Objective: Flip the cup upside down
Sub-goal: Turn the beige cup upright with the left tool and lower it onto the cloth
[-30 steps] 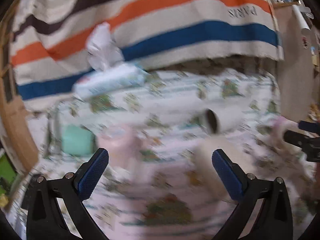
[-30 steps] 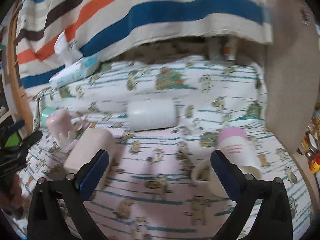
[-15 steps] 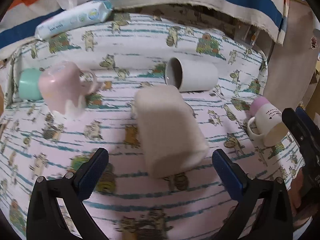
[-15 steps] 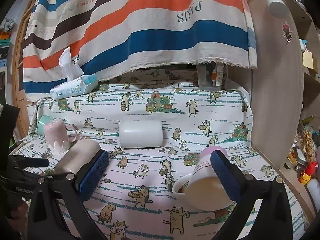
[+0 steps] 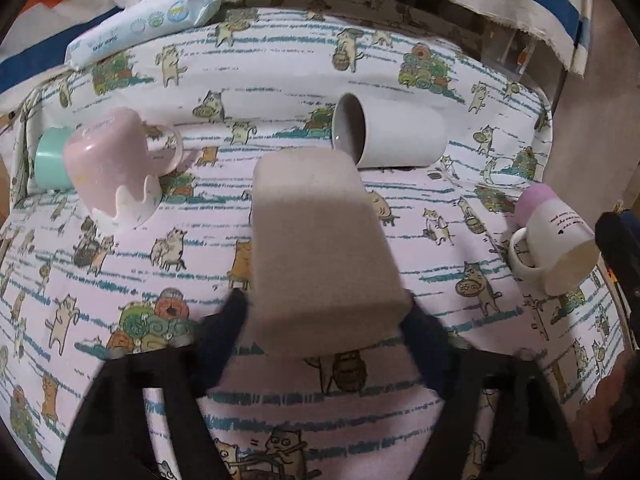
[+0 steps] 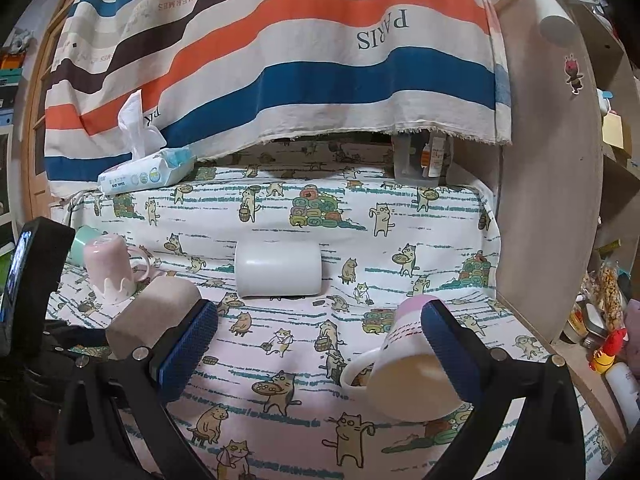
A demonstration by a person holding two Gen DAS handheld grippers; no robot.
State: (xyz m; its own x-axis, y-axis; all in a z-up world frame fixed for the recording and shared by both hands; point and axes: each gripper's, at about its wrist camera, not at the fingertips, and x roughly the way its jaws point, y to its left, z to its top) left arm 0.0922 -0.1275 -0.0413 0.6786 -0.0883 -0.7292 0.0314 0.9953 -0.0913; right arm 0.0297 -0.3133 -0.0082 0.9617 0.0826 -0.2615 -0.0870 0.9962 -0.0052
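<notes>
A beige cup [image 5: 320, 248] lies on its side on the cat-print cloth; it also shows in the right wrist view [image 6: 152, 314]. My left gripper [image 5: 324, 332] has closed in on its near end, a blurred finger at each side of it. A white cup [image 5: 390, 136] lies on its side behind it, mouth to the left. A white mug with a pink base [image 6: 412, 360] lies on its side between my right gripper's fingers; my right gripper [image 6: 316, 344] is open, not touching it. A pink mug [image 5: 112, 168] stands upside down at the left.
A mint cup [image 5: 50, 160] sits behind the pink mug. A pack of wet wipes [image 5: 148, 20] lies at the back left under a striped hanging cloth [image 6: 280, 60]. A wooden panel [image 6: 548, 200] bounds the right side.
My left gripper swung down from the hanging cloth to the beige cup and its fingers closed in on it. My right gripper tilted up and moved closer to the white-and-pink mug.
</notes>
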